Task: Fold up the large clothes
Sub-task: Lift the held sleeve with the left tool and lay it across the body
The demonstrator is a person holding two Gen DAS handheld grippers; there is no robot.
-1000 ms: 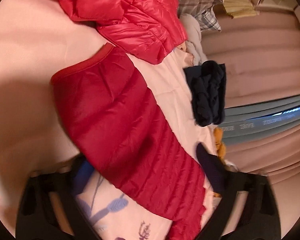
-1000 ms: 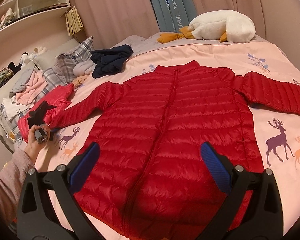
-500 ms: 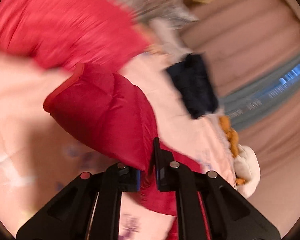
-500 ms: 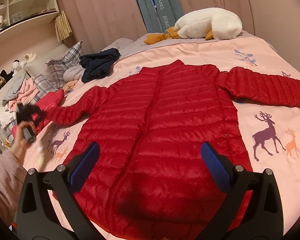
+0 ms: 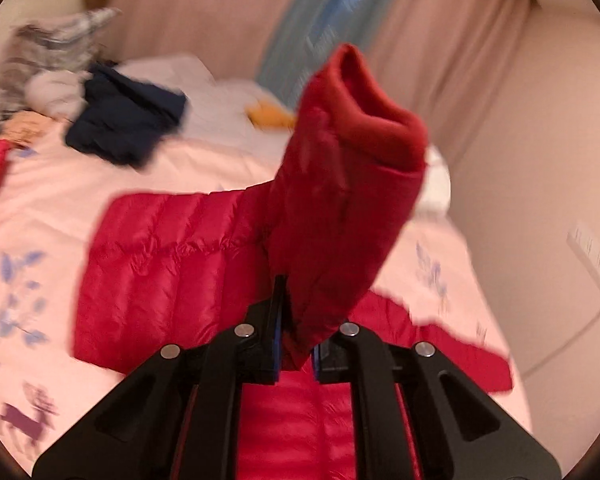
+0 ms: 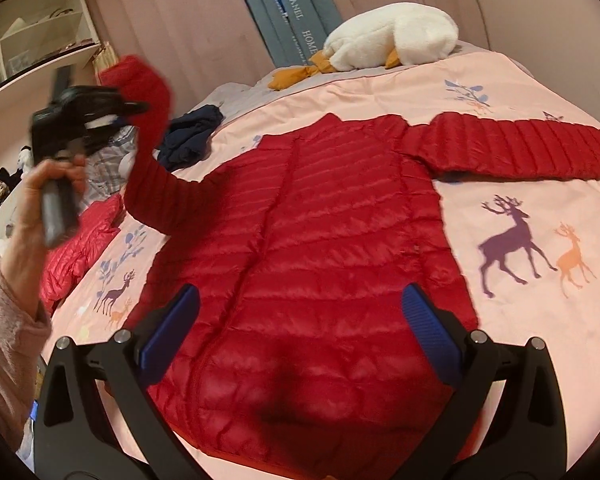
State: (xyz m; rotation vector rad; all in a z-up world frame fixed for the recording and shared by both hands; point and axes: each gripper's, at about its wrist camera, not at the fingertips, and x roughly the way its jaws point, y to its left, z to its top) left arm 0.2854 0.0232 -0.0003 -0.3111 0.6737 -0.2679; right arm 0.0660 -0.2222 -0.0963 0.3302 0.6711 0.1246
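Left wrist view: the left gripper (image 5: 296, 344) is pinching the sleeve (image 5: 340, 200) of the red jacket (image 5: 160, 264), cuff pointing upward, where a second ago the sleeve was lying flat on the bedspread (image 5: 40, 208) between wide-open fingers. Right wrist view: the right gripper (image 6: 300, 320) is hovering, fingers spread wide and holding nothing, above the jacket's hem; the jacket is lying collar-away toward the plush goose (image 6: 392, 36); the shelf (image 6: 32, 36) is holding small items too blurred to name.

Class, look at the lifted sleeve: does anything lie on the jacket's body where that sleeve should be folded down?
Nothing visible does. The left gripper holds the sleeve up, and the jacket's body lies bare beneath the open right gripper.
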